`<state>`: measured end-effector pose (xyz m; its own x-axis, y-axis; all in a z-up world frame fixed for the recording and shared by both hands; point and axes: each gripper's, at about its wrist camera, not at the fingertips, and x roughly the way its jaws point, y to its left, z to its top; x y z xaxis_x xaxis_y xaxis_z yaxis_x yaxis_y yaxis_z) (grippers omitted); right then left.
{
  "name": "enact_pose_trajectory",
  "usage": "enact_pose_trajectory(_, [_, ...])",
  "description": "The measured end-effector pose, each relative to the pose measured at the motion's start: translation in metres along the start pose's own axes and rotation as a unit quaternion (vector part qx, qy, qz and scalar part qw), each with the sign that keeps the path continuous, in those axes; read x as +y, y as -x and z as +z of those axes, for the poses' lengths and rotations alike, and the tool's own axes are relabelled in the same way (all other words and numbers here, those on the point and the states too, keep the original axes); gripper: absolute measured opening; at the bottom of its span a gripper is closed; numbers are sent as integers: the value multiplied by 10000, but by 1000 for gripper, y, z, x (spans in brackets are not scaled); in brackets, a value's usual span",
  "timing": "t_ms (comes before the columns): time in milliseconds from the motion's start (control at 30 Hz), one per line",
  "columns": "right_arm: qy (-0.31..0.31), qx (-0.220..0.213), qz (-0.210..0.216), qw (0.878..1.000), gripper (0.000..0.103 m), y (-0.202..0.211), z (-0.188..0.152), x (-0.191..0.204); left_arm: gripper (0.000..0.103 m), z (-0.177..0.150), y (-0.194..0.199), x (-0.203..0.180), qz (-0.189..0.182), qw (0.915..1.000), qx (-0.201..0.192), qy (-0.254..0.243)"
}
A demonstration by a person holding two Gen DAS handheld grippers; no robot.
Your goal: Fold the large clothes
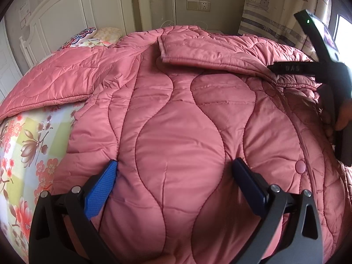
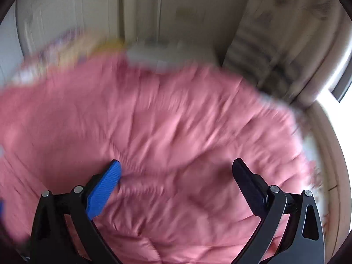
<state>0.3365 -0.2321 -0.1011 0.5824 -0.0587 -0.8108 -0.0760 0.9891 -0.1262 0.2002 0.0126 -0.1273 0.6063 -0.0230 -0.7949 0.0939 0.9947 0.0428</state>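
A large pink quilted coat [image 1: 176, 114] lies spread on the bed, one sleeve [image 1: 209, 48] folded across its upper part and the other sleeve [image 1: 55, 77] stretched to the left. My left gripper [image 1: 175, 165] is open just above the coat's lower body, holding nothing. My right gripper shows in the left wrist view at the right edge [image 1: 325, 70], over the coat's right side. In its own blurred view the right gripper [image 2: 176, 165] is open above the pink coat [image 2: 165, 121], empty.
A floral bedsheet [image 1: 26, 149] shows at the left of the coat. Pillows [image 1: 96, 36] lie by the white headboard [image 1: 72, 6]. A curtain [image 1: 275, 6] and a window are at the right. A wall socket [image 1: 198, 5] is behind the bed.
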Motion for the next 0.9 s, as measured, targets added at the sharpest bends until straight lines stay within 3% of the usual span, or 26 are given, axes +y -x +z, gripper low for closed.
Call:
enact_pose_trajectory(33, [-145,-133,39,9998,98,-3,-3,-1,101,0,1,0,0,10000,8,-18])
enact_pose_trajectory(100, [-443,-1,96,9990,98,3,3,-7,101,-2,3,2,-125,9998,18,-148])
enact_pose_trajectory(133, [-574,-32,93,9983,98,10,6,-10,100,-1,6,11,-394,9992,31,-54])
enact_pose_trajectory(200, [-786,-412,229,9958,98,33,7,-17,95,1,20,47,-1115,9915,-219,630])
enact_pose_trajectory(233, [-850,-532,274,9946,98,40,6,-18,95,1,29,83,-1485,9796,-477,1267])
enact_pose_trajectory(267, [-927,-583,306,9935,98,45,3,-20,96,1,36,117,-1585,9688,-647,1791])
enact_pose_trajectory(367, [-862,-411,399,9946,98,40,-12,-17,96,-1,42,218,-1293,9411,-818,3015])
enact_pose_trajectory(433, [-569,-210,186,9980,98,26,-27,-6,96,-12,42,295,-1054,9079,-973,3938])
enact_pose_trajectory(500, [-559,-329,110,9978,98,19,-38,-1,96,-19,40,344,-906,8826,-1111,4477])
enact_pose_trajectory(567, [-644,-370,73,9972,98,22,-36,-2,96,-20,35,388,-1171,8582,-1343,4815])
enact_pose_trajectory(633, [-620,-364,-4,9974,98,19,-36,1,96,-12,28,416,-1313,8443,-1559,4956])
enact_pose_trajectory(700, [-628,-399,7,9972,98,21,-38,1,91,3,16,433,-1169,8470,-1594,4935])
enact_pose_trajectory(733, [-668,-422,51,9969,98,22,-42,1,70,9,12,435,-1075,8490,-1555,4934])
enact_pose_trajectory(767, [-714,-467,104,9963,98,24,-44,-1,30,16,6,436,-1021,8490,-1421,4985])
enact_pose_trajectory(800, [-786,-563,186,9951,98,28,-47,-3,8,20,1,435,-1076,8450,-1297,5075])
enact_pose_trajectory(833, [-872,-705,289,9933,98,33,-50,-7,8,25,0,429,-1198,8344,-1275,5226])
enact_pose_trajectory(867, [-945,-840,366,9913,98,38,-52,-11,7,32,8,420,-1160,8326,-1506,5202])
enact_pose_trajectory(900, [-1071,-1067,471,9874,98,47,-54,-15,7,45,23,401,-1061,8433,-1806,4949])
